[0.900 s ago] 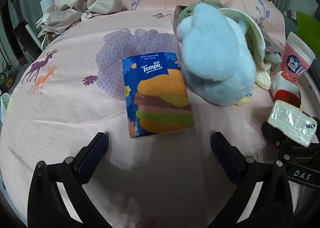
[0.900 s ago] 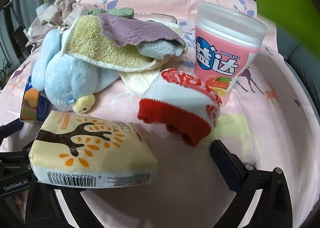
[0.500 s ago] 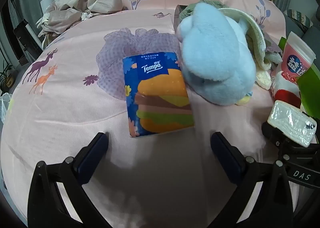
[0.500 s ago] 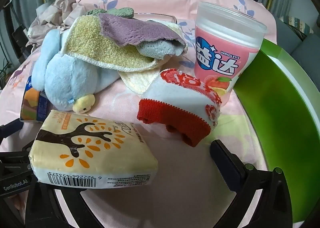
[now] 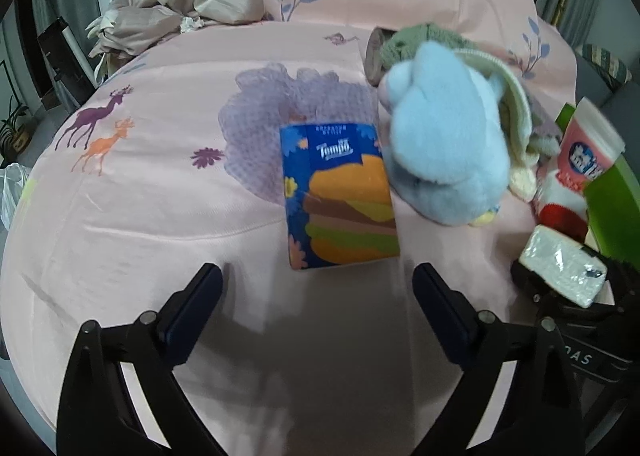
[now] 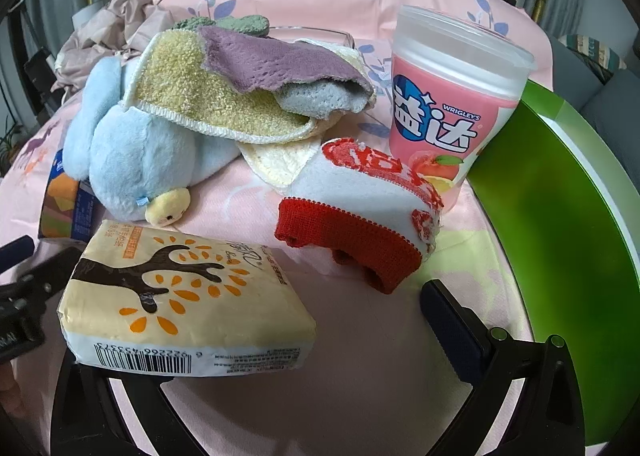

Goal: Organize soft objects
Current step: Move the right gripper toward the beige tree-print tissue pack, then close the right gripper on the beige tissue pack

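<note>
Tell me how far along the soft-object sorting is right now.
Nothing looks sorted yet. The blue plush toy, towels, red-and-white sock, cream tissue pack and Tempo tissue pack all lie loose on the pink sheet. Left gripper and right gripper are open, holding nothing. A green bin stands at the right; everything remains.

— We see soft, even light, dark fisheye corners, curved edges
— We note blur on the blue plush toy (image 5: pixel 448 144), a faint shadow beneath the left gripper (image 5: pixel 316 288)
</note>
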Motion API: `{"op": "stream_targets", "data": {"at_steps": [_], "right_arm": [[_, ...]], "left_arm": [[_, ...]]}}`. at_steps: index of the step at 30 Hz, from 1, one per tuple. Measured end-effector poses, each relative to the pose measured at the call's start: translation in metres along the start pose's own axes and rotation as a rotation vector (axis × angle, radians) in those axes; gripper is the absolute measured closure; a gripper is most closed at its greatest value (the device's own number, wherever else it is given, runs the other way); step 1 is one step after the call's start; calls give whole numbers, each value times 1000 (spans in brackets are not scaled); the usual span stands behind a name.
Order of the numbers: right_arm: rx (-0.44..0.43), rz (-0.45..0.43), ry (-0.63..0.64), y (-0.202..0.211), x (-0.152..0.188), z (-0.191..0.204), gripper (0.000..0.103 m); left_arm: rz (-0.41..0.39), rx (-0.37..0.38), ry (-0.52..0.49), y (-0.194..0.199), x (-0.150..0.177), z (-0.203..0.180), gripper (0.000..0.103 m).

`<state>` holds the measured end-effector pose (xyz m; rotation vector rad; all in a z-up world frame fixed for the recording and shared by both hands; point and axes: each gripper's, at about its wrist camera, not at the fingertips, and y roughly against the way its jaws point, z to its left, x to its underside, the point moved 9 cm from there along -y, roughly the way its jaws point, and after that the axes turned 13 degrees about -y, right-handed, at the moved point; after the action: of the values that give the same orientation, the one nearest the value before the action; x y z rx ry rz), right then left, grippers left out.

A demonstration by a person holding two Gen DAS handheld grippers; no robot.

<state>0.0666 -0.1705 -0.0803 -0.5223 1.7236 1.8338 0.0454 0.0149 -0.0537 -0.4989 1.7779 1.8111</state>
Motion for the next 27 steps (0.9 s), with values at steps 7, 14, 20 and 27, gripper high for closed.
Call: {"op": "stream_targets", "data": {"at_steps": [7, 14, 20, 27], "right_arm": [[16, 7, 5, -1, 1, 2, 0], [-15, 36, 133, 17, -1, 21, 0], [-145, -14, 154, 61, -8, 25, 0], [-336, 14, -117, 82, -30, 8, 0]], "left_arm": [[-76, 68, 43, 20, -13, 0, 10], [-112, 131, 77, 28, -23, 4, 24], [-135, 187, 74, 35, -24, -4, 26], [-101, 350, 21, 36, -15, -43, 37]]}}
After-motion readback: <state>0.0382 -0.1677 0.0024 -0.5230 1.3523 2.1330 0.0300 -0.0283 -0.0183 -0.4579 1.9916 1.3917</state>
